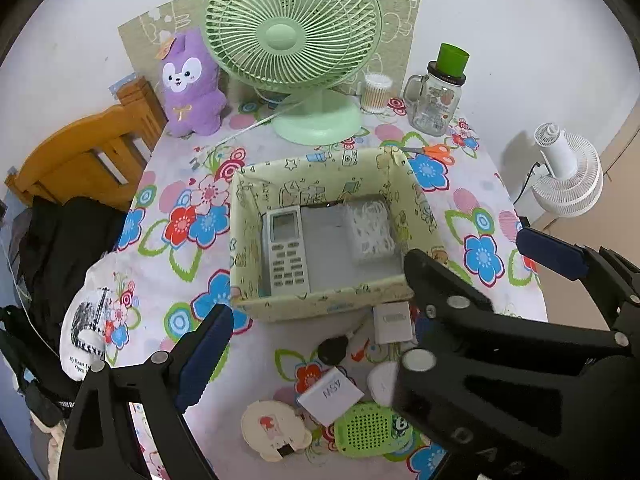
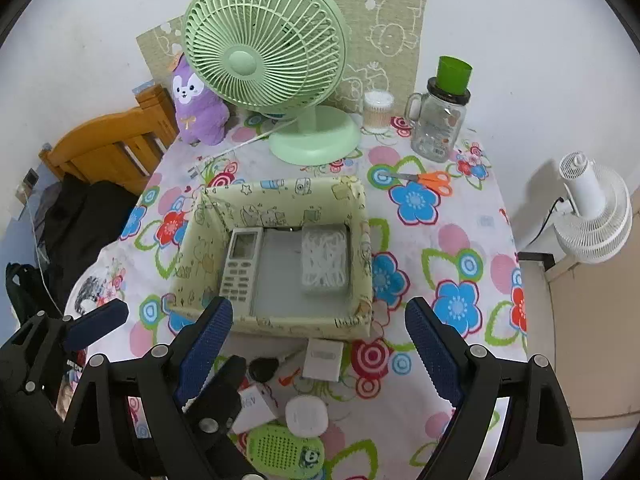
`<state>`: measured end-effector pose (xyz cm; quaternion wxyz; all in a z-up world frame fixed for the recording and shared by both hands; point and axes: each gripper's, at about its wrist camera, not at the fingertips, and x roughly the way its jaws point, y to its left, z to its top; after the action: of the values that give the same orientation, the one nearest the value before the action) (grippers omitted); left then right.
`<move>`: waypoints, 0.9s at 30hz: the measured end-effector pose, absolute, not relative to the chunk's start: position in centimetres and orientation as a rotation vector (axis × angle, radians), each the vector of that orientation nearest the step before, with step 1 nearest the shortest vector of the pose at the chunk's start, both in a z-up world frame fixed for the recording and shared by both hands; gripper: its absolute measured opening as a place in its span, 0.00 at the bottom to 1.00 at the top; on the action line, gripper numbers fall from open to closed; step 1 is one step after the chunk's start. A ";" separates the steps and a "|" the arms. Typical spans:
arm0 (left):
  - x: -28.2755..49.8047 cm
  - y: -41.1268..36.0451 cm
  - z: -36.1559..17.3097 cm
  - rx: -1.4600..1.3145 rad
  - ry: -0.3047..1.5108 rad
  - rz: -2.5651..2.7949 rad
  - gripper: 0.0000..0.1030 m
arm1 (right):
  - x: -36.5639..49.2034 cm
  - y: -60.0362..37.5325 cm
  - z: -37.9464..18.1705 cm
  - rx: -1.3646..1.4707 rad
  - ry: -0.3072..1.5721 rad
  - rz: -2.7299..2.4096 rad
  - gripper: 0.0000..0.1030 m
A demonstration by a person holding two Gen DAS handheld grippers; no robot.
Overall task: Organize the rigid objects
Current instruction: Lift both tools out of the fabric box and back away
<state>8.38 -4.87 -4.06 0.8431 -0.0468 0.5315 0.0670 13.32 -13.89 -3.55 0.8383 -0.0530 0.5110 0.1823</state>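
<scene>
The box (image 1: pixel 320 308) sat in the middle of the tabletop (image 1: pixel 472 208), open at the top. Inside it a remote (image 1: pixel 286 248) lay along the left wall, keypad up, and a clear case (image 1: pixel 370 232) of white bits lay toward the right wall, with bare grey floor between them.

Just in front of the box, loose things waited in a cluster: a white adapter (image 1: pixel 393 323) nearest the box wall, a black key (image 1: pixel 334 350) beside it, a white labelled block (image 1: pixel 330 396), a round white disc (image 1: pixel 382 384), a green perforated case (image 1: pixel 370 432) and a cream round mirror (image 1: pixel 274 428) nearest you. Several of them touched or overlapped.

Your left gripper (image 1: pixel 324 340) hovered over that cluster with its fingers wide apart and nothing between them. Your right gripper (image 2: pixel 320 344) hung beside it, fingers also spread, gripping nothing; the adapter (image 2: pixel 323 360) and disc (image 2: pixel 306 416) showed on the tabletop in the gap.

Behind the box stood a green fan (image 1: pixel 294 40), with a purple plush (image 1: pixel 192 84) to its left and a swab tub (image 1: pixel 376 94) and a glass jar (image 1: pixel 436 96) with a green cup (image 1: pixel 452 60) on top to its right. Orange scissors (image 1: pixel 434 152) lay near the box's far right corner. A wooden chair (image 1: pixel 88 156) stood off the left edge, and a white fan (image 1: pixel 568 176) stood off the right edge.
</scene>
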 end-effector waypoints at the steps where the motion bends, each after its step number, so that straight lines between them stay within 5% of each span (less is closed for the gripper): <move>1: 8.1 -4.9 -4.1 -0.099 1.119 0.142 0.91 | 13.1 -14.1 -3.5 -0.112 1.081 0.388 0.88; 27: 3.5 -5.0 -6.9 -0.105 1.131 0.034 0.91 | 7.5 -16.1 -5.6 -0.096 1.099 0.425 0.88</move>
<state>3.53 -5.00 -6.87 0.8429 -0.0499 0.5356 0.0159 7.51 -16.15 -5.58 0.8303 -0.0454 0.5180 0.2005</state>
